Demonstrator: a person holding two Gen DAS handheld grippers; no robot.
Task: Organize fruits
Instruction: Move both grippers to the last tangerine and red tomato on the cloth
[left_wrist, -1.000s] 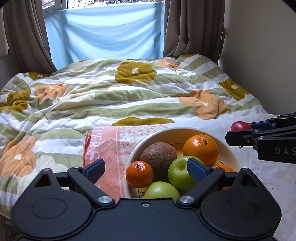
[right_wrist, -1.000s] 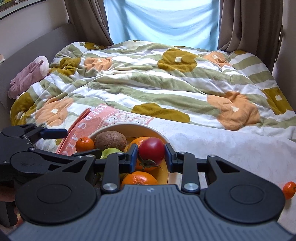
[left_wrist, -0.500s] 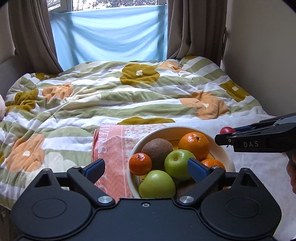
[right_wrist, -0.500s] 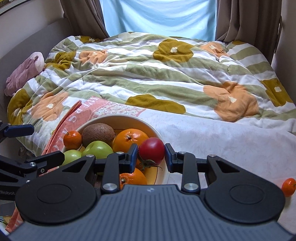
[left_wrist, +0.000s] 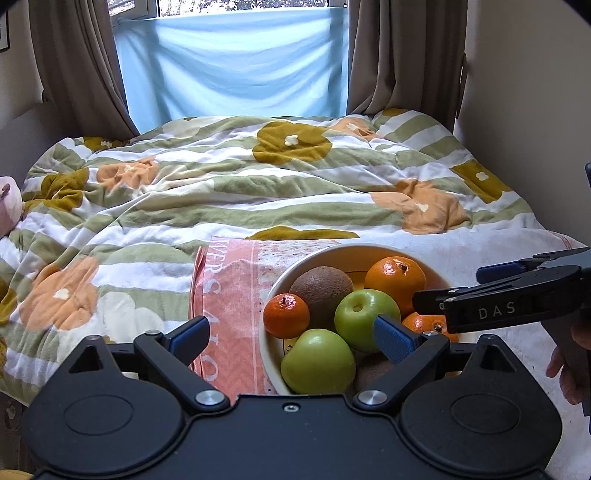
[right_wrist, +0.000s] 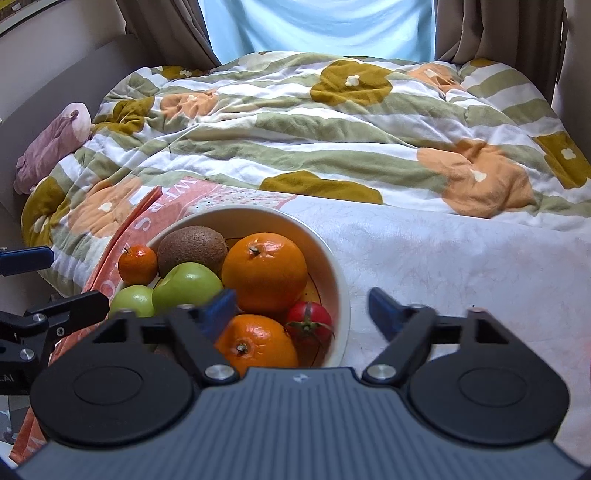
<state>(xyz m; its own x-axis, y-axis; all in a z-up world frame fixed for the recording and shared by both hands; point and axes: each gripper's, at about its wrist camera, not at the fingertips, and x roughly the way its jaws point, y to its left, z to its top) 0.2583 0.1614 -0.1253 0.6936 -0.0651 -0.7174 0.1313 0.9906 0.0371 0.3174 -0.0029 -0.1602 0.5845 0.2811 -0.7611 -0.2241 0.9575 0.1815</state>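
Note:
A cream bowl (right_wrist: 334, 266) sits on the bed and holds several fruits: a kiwi (right_wrist: 192, 245), a big orange (right_wrist: 264, 271), a second orange (right_wrist: 255, 345), a small mandarin (right_wrist: 137, 264), two green apples (right_wrist: 186, 286) and a red tomato (right_wrist: 309, 323). My right gripper (right_wrist: 303, 314) is open and empty just above the tomato at the bowl's near right. My left gripper (left_wrist: 291, 336) is open and empty over the bowl's (left_wrist: 280, 280) left rim. The right gripper also shows in the left wrist view (left_wrist: 454, 291).
The bowl rests on a pink patterned cloth (left_wrist: 231, 295) and a white towel (right_wrist: 461, 266) spread over a flowered duvet (left_wrist: 258, 184). A pink soft toy (right_wrist: 51, 147) lies at the left. Curtains and a window stand behind.
My right gripper has opened and let go of the tomato, which now lies in the bowl. The left gripper has drawn back a little and stays open.

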